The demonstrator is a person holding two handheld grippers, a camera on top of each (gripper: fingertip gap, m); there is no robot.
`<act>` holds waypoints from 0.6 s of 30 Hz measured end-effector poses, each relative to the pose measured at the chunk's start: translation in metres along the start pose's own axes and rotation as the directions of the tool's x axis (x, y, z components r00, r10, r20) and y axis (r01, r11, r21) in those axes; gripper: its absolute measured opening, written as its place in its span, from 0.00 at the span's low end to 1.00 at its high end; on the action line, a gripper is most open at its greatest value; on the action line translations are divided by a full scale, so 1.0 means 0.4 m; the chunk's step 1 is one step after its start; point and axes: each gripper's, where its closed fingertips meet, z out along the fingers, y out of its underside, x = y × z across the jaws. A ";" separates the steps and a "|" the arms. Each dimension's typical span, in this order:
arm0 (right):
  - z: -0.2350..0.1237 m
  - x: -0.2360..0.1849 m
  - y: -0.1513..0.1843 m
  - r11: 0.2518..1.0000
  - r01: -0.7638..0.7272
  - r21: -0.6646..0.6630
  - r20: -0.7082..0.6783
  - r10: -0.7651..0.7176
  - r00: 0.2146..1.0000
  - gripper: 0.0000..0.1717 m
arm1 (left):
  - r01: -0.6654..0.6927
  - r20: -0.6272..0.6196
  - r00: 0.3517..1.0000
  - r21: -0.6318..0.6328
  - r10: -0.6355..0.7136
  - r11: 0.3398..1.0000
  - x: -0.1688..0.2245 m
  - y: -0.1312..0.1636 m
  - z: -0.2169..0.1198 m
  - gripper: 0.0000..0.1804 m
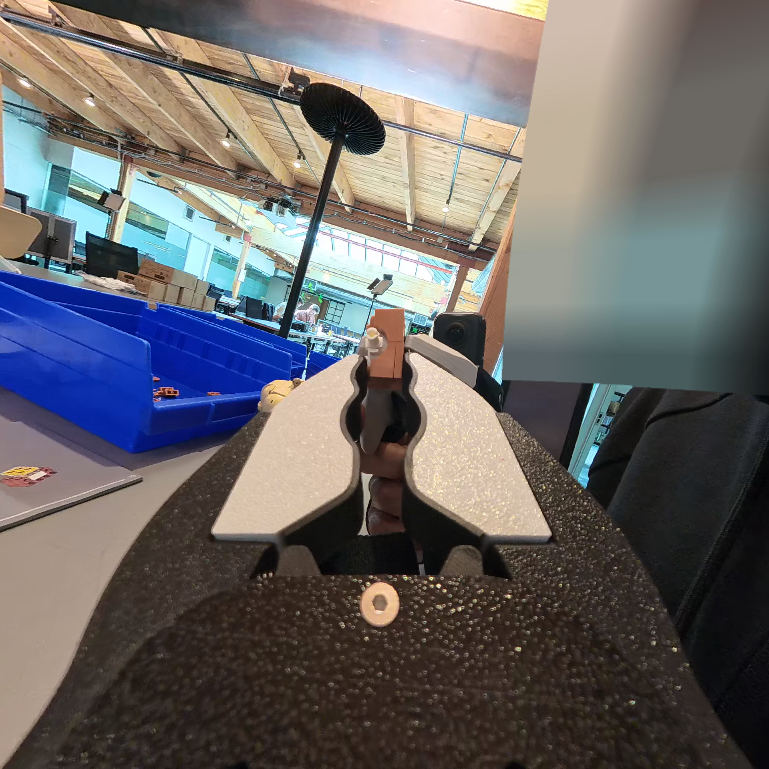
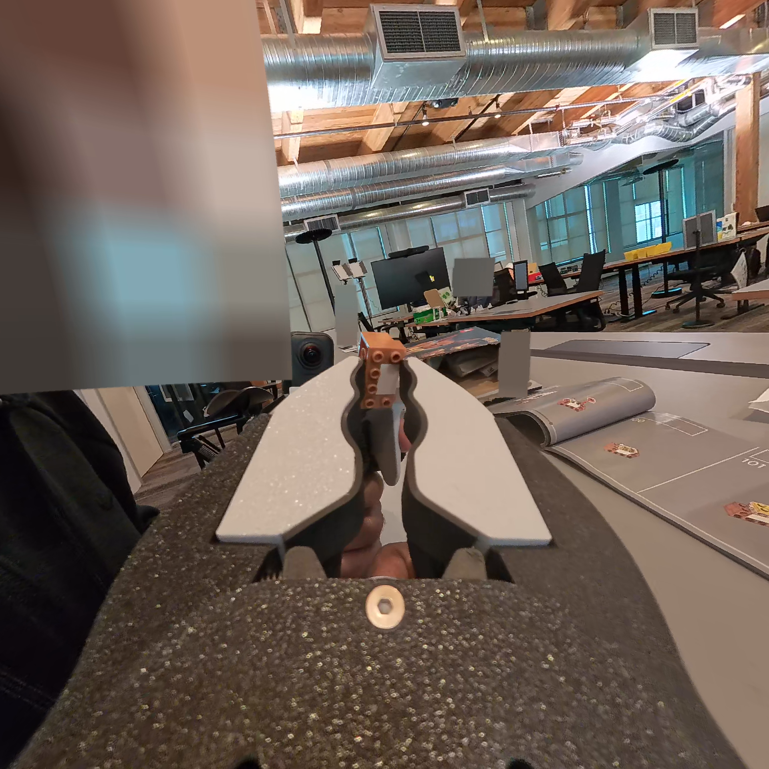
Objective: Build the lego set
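Brown toy-brick assembly (image 1: 387,347) – a small block of orange-brown plastic bricks with a white pin-like piece (image 1: 371,338) on its left side – sits raised in the air, clear of the table, between both sets of fingertips. Left gripper (image 1: 380,366) has its grey fingers (image 1: 308,432) narrowed onto the assembly's lower part, pads against it. Right gripper (image 2: 380,383) faces it from the other side, also narrowed onto the same assembly (image 2: 376,374), studded face and a pale grey tile showing toward its camera. Each view catches the opposite gripper's black camera (image 1: 457,333) just behind the bricks. Left of the left gripper – blue plastic bins (image 1: 104,374) holding loose brown pieces, a tan toy figure (image 1: 276,393) beside them. Right of the right gripper, an open grey instruction booklet (image 2: 624,449) lies on the grey table (image 2: 707,624).
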 end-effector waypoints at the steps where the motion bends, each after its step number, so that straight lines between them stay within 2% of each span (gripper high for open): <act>1: 0.000 -0.001 -0.001 1.000 0.000 0.003 0.004 0.000 1.000 0.09 | -0.003 0.000 1.000 0.001 0.003 1.000 0.001 -0.001 0.000 0.08; 6: 0.001 -0.004 -0.001 1.000 -0.015 0.012 0.040 0.015 0.999 0.11 | -0.057 0.009 0.998 -0.004 0.057 0.998 0.003 -0.007 -0.004 0.08; 8: -0.010 0.008 0.009 0.998 0.029 -0.059 0.045 -0.026 0.999 0.21 | -0.144 0.016 0.989 -0.026 0.145 0.989 0.006 -0.019 -0.019 0.08; 10: -0.032 0.032 0.031 0.976 0.144 -0.165 0.030 -0.141 0.990 0.23 | -0.270 0.043 0.960 -0.101 0.275 0.958 -0.006 -0.022 -0.040 0.08; 12: -0.045 0.042 0.054 0.916 0.301 -0.267 0.054 -0.297 0.953 0.23 | -0.396 0.049 0.909 -0.215 0.415 0.893 -0.024 -0.011 -0.061 0.08; 14: -0.044 0.042 0.074 0.820 0.459 -0.343 0.114 -0.448 0.887 0.23 | -0.517 0.013 0.834 -0.333 0.552 0.789 -0.040 0.010 -0.081 0.09; 16: -0.037 0.031 0.095 0.724 0.573 -0.384 0.205 -0.538 0.818 0.23 | -0.617 -0.051 0.747 -0.426 0.663 0.662 -0.052 0.033 -0.098 0.09; 18: -0.027 0.018 0.111 0.663 0.637 -0.393 0.270 -0.579 0.770 0.23 | -0.676 -0.119 0.682 -0.480 0.722 0.560 -0.055 0.056 -0.108 0.09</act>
